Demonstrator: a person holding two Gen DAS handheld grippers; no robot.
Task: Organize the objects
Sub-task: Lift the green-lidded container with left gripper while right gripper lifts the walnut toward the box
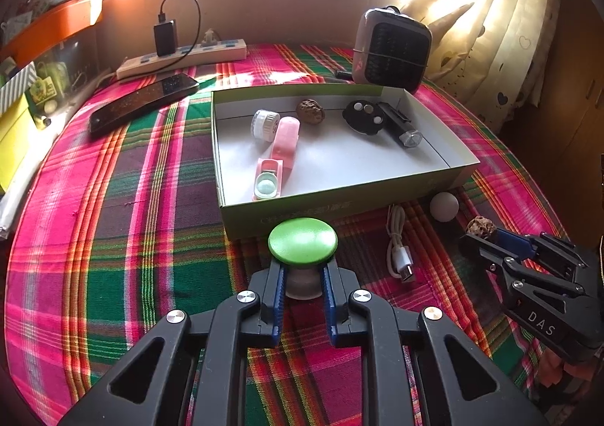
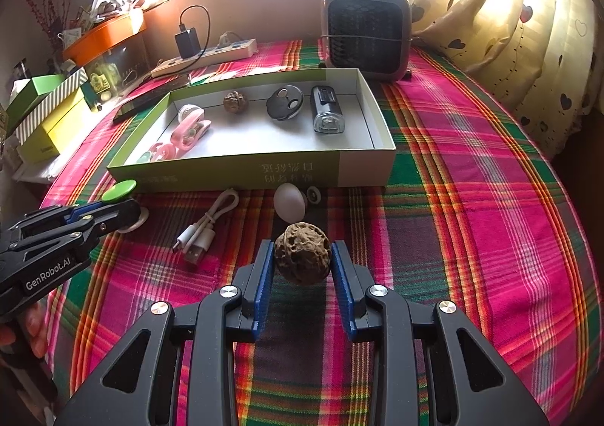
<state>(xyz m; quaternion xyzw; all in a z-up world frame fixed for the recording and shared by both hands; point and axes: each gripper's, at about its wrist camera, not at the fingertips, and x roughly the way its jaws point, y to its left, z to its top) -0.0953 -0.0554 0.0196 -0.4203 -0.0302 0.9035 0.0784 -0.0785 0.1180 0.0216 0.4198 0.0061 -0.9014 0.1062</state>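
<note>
An open white-lined box (image 1: pixel 464 163) (image 2: pixel 381 131) sits mid-table holding a walnut (image 1: pixel 310 111), a pink case, a white cap, a black disc and a small torch (image 1: pixel 401 124). My left gripper (image 1: pixel 302 275) is shut on a green-topped knob (image 1: pixel 303 240) just in front of the box; it also shows in the right wrist view (image 2: pixel 119 191). My right gripper (image 2: pixel 302 260) is shut on a brown walnut (image 2: pixel 302 258) (image 1: pixel 480 226), right of the left one. A white ball (image 2: pixel 288 203) (image 1: pixel 444 205) lies just ahead of it.
A white USB cable (image 2: pixel 205 226) (image 1: pixel 398 243) lies on the plaid cloth between the grippers. A small heater (image 2: pixel 365 33), a power strip (image 1: pixel 181 58) and a black remote (image 1: pixel 143 103) sit behind the box. Boxes (image 2: pixel 49 116) stack at the left edge. Curtain on the right.
</note>
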